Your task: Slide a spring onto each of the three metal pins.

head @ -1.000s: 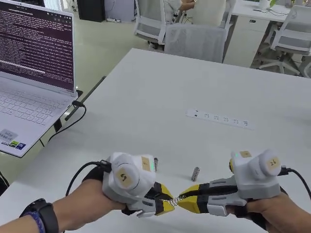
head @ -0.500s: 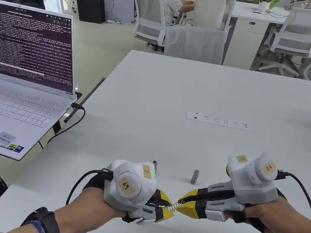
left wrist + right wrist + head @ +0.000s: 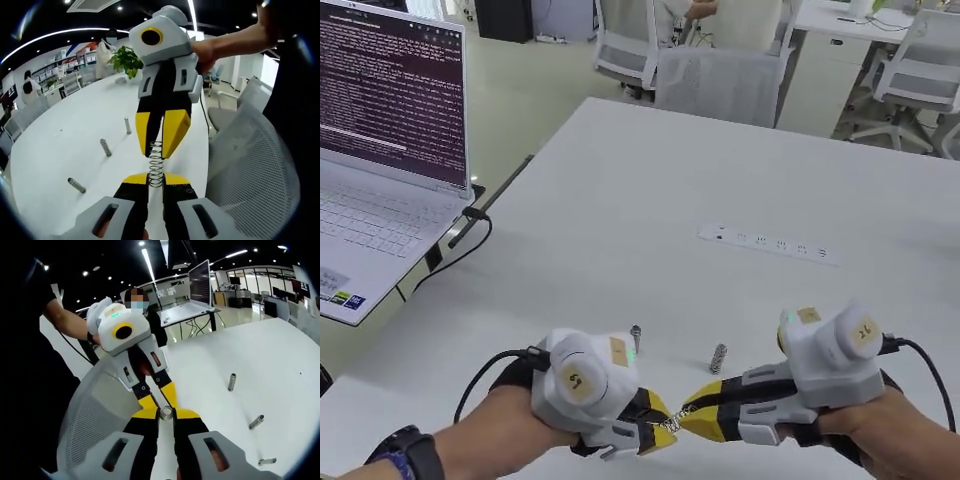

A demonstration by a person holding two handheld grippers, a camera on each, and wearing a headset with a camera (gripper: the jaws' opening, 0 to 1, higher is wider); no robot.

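A short coil spring (image 3: 671,424) is stretched between my two grippers, just above the table near its front edge. My left gripper (image 3: 155,180) is shut on the spring's (image 3: 156,164) near end. Whether a pin runs inside it I cannot tell. My right gripper (image 3: 165,414) meets it tip to tip and is shut on the other end, where the spring (image 3: 166,413) shows end-on as a ring. Beyond the grippers a bare metal pin (image 3: 636,336) stands upright on the table. A coil-covered piece (image 3: 719,357) stands to its right.
An open laptop (image 3: 380,170) with its cable sits on the left of the white table (image 3: 650,190). A white power strip (image 3: 769,244) lies across the middle. Another small coil-covered piece (image 3: 76,185) lies flat on the table. Office chairs (image 3: 720,85) stand beyond the far edge.
The grippers stay tip to tip with the spring between them. Only the head view has shifted slightly.
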